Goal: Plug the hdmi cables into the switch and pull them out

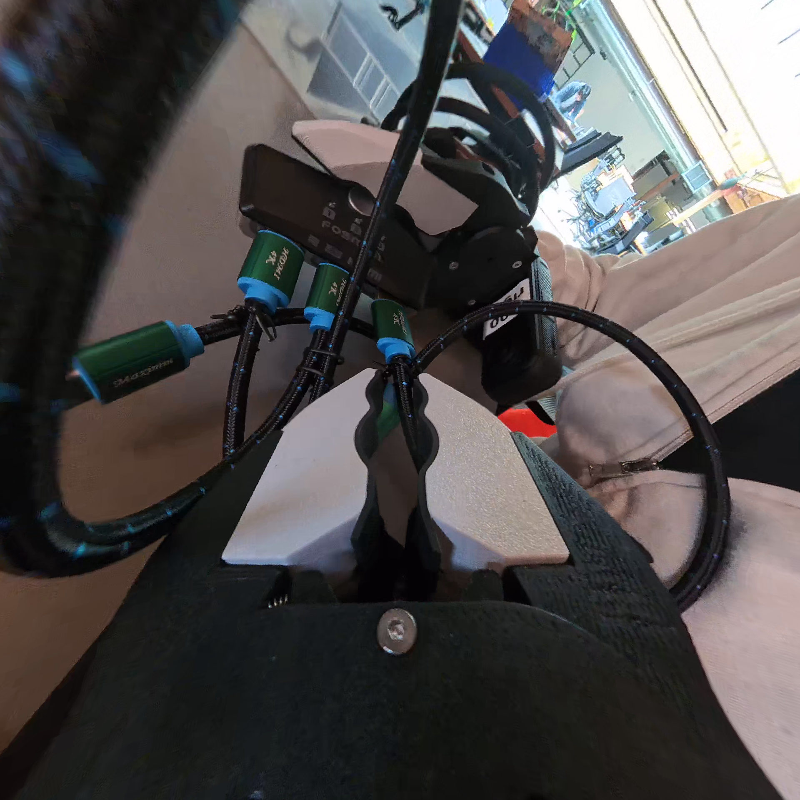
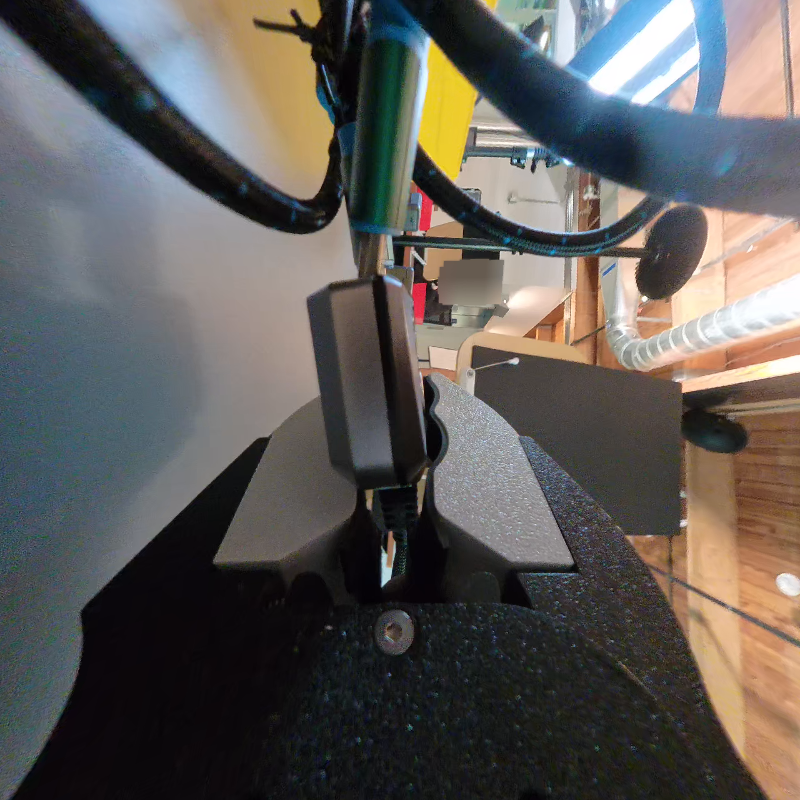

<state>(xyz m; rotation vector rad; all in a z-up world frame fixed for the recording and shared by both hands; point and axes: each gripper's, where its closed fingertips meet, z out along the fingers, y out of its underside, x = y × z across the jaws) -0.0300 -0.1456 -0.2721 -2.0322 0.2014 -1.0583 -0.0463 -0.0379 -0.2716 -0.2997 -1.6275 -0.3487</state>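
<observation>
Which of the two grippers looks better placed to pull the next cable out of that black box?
The left. The right gripper is clamped on the switch, steadying it. The left gripper is shut on the braided cable just behind the nearest green plug, probably ready to pull.

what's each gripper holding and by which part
Right gripper: shut on the black switch, at its cable end. Left gripper: shut on a braided cable below its plug.
</observation>
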